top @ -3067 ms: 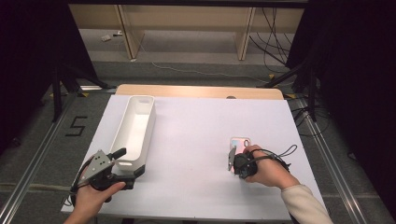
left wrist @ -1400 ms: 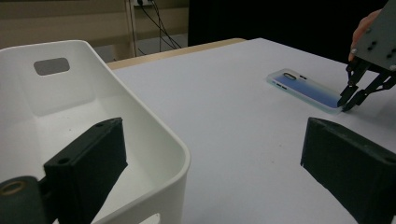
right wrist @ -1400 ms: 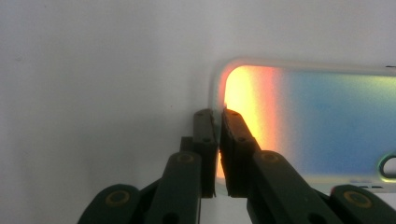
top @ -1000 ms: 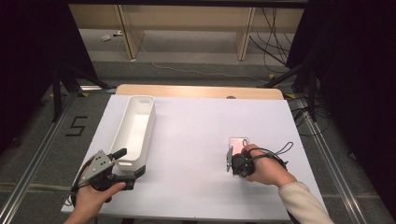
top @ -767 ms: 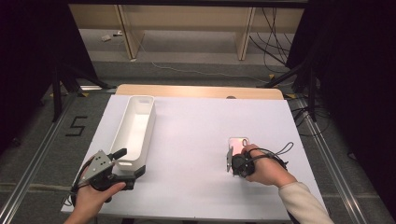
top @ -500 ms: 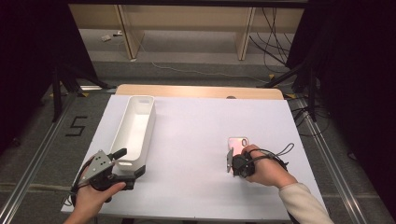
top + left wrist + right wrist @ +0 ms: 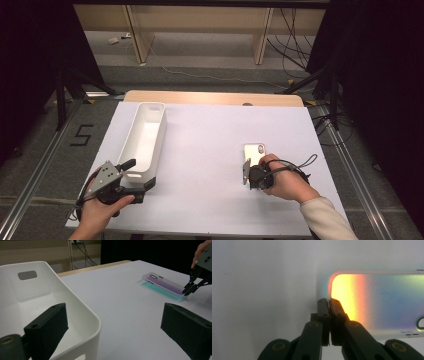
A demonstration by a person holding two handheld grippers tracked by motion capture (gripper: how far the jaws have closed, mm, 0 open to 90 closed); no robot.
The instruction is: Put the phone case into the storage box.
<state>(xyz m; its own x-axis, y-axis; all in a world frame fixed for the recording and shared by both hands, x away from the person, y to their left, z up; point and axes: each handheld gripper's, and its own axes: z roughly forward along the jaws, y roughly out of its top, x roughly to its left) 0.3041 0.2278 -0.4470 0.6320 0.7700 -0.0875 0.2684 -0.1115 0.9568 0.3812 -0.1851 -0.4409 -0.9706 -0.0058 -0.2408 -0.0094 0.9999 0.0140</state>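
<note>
1. A long white bin (image 7: 145, 137) stands on the left half of the desk (image 7: 210, 150), running from near the far edge toward the near-left corner. It has rounded corners and a slot handle cut in its far end wall. Its inside shows bare white floor and walls, with nothing lying in the part that can be seen.
2. A phone case (image 7: 254, 154) lies flat on the right half of the desk, well apart from the bin and nearer the right edge than the left.
3. The case is a slim rounded rectangle with a pale translucent rim and a camera cutout at its far end. Its surface is iridescent: purple with a teal glow beneath it in the left gripper view (image 7: 163, 286), yellow through red to blue in the right gripper view (image 7: 382, 302).
4. The right gripper (image 7: 328, 302) has its jaws pressed together at the near corner of the case; whether the rim is pinched between them cannot be told.
5. The left gripper (image 7: 113, 322) stands wide open at the bin's near end, one jaw inside the bin, the other over the bare desk.
</note>
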